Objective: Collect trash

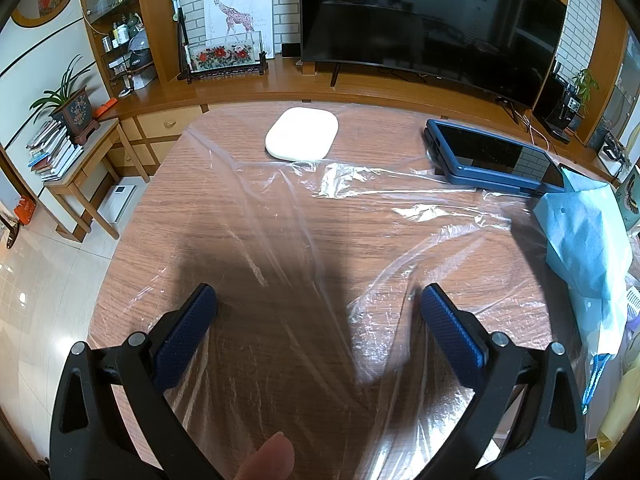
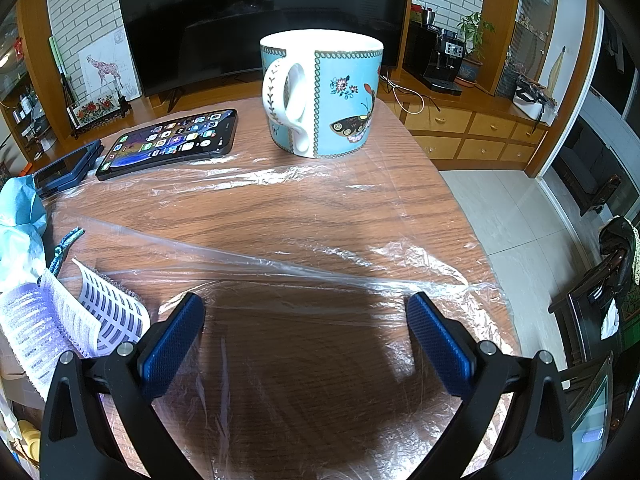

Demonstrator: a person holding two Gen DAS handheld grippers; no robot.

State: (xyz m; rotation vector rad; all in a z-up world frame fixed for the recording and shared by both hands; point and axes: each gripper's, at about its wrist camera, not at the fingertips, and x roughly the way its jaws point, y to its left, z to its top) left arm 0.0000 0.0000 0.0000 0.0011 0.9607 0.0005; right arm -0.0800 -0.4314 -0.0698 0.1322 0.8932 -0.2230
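Observation:
A clear plastic bag [image 1: 304,216] lies flat and crinkled across the wooden table [image 1: 224,152]; it also shows in the right wrist view [image 2: 328,256]. A crumpled light-blue paper [image 1: 584,232] lies at the table's right side, seen at the left edge of the right wrist view [image 2: 20,216]. A purple-and-white printed wrapper [image 2: 68,316] lies beside it. My left gripper [image 1: 318,296] is open and empty, low over the plastic. My right gripper [image 2: 306,304] is open and empty, also low over the plastic.
A white oval pad [image 1: 302,134] and a blue-cased tablet [image 1: 492,158] lie at the far side. A lit phone [image 2: 168,142] and a blue butterfly mug [image 2: 324,96] stand ahead of the right gripper. A TV [image 1: 432,20] stands on the cabinet behind.

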